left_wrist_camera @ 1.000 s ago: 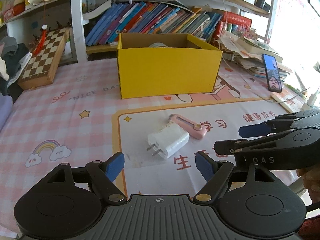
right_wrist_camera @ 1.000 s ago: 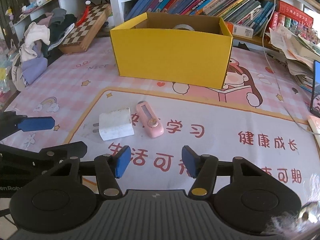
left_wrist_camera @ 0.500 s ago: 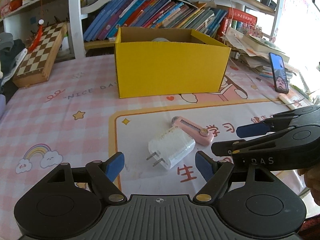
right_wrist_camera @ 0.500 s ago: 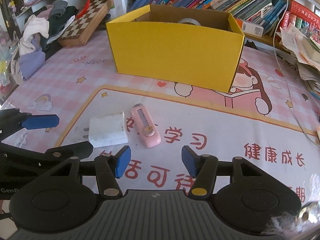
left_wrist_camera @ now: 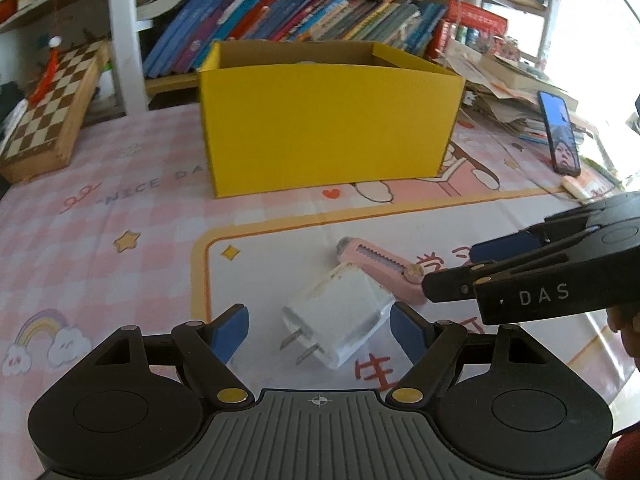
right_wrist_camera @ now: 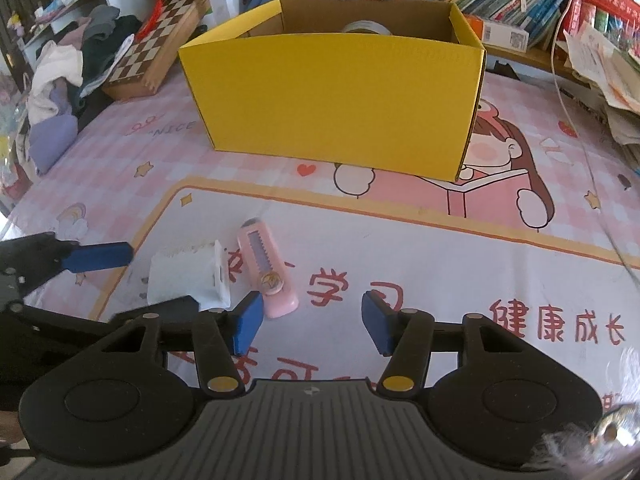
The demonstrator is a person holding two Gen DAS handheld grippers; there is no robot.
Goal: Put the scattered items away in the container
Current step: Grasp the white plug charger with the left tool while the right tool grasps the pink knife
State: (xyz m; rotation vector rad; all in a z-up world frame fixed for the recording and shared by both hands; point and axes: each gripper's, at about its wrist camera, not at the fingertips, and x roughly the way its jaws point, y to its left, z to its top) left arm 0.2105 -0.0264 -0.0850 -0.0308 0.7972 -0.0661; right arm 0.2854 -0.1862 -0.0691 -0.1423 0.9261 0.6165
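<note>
A white plug charger (left_wrist_camera: 340, 314) lies on the mat, prongs toward me, between the open fingers of my left gripper (left_wrist_camera: 320, 334). A pink utility knife (left_wrist_camera: 380, 270) lies touching its far right side. In the right wrist view the charger (right_wrist_camera: 188, 276) and the knife (right_wrist_camera: 268, 272) lie left of centre. My right gripper (right_wrist_camera: 312, 326) is open and empty, its left fingertip just near the knife's end. It shows from the side in the left wrist view (left_wrist_camera: 520, 264). The yellow box (left_wrist_camera: 328, 120) stands behind, with a tape roll (right_wrist_camera: 366, 27) inside.
A wooden chessboard (left_wrist_camera: 48, 116) leans at the back left. A phone (left_wrist_camera: 560, 132) stands at the right beside stacked papers. Bookshelves run behind the box. Clothes (right_wrist_camera: 60, 80) are piled at the far left. A white cable (right_wrist_camera: 580, 140) crosses the mat at right.
Both grippers have moved forward and down toward the charger and knife. The charger now lies between the left fingers. Both stay open.
</note>
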